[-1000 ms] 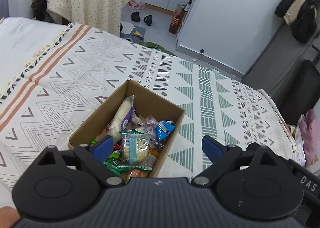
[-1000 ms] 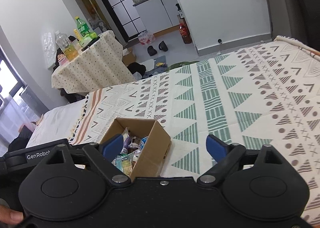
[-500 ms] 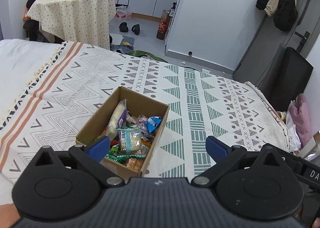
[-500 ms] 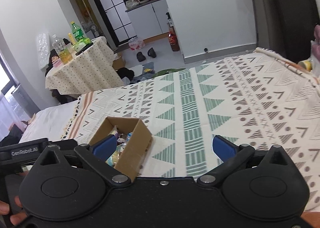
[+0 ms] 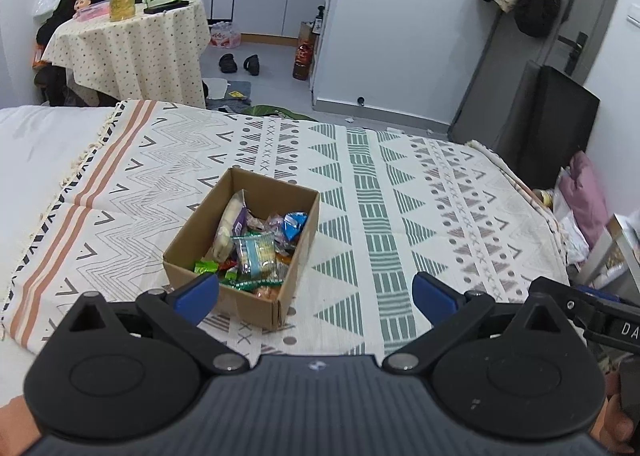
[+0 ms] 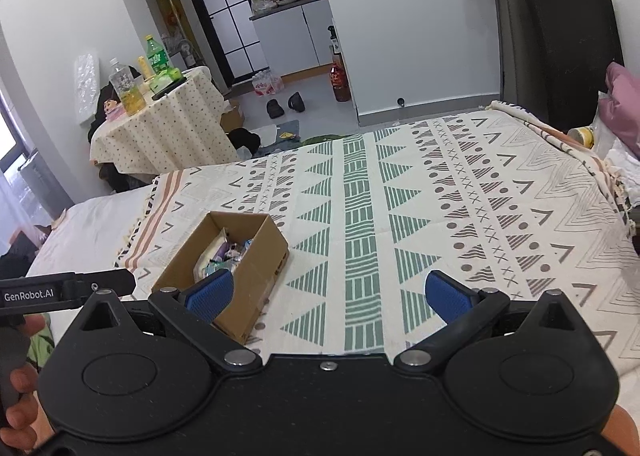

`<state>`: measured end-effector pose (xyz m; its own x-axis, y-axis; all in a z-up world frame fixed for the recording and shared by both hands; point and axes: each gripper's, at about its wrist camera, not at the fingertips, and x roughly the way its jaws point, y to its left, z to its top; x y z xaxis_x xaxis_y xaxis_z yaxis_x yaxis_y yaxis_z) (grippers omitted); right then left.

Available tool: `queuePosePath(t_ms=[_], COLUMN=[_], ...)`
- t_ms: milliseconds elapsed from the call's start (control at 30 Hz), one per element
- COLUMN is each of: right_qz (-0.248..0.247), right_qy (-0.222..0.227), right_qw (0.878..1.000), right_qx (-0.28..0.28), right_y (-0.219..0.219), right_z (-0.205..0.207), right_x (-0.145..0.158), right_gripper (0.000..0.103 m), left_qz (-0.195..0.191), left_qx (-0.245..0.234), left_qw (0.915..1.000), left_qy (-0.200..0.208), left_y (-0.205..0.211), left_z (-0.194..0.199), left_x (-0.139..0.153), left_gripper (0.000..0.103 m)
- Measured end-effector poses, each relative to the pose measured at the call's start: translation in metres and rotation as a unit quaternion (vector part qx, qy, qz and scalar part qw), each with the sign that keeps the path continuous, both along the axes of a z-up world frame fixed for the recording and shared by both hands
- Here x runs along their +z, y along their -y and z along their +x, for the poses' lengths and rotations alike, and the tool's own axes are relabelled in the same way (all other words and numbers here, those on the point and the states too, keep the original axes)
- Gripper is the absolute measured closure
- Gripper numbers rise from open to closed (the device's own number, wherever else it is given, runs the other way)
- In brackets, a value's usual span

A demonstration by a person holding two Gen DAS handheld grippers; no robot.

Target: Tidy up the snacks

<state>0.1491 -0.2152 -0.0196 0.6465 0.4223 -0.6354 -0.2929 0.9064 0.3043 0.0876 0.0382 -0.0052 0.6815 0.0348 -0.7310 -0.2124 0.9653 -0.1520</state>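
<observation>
Snacks [image 5: 256, 244] sit piled in the box [image 5: 240, 302] at centre-left of the frame on the bed [image 5: 400, 196], likely already gathered, while both tools, left [image 5: 316, 294] and right [image 6: 326, 294], hover wide open and empty.

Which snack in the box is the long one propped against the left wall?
The pale wrapped roll with a purple label, leaning lengthwise along the cardboard box's left wall; the other snacks are small packets.
</observation>
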Motion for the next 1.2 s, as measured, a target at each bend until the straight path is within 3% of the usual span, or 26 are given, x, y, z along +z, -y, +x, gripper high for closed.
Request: queuePosePath(t_ms=[833,1200], right_qz=[-0.027,-0.029], right_qy=[0.051,0.066], right_qw=[0.998,0.997], right_qx=[0.017,0.033], right_y=[0.026,0.025], right_z=[-0.074,-0.087], right_x=[0.036,0.045], right_gripper=[0.0,0.0], left_qz=[0.015,0.019], left_qx=[-0.018,-0.033], left_qw=[0.999,0.9982], left_qy=[0.037,0.047], left_y=[0.013,0.013], left_z=[-0.093,-0.109], left_x=[0.037,0.045], left_gripper=[0.0,0.0])
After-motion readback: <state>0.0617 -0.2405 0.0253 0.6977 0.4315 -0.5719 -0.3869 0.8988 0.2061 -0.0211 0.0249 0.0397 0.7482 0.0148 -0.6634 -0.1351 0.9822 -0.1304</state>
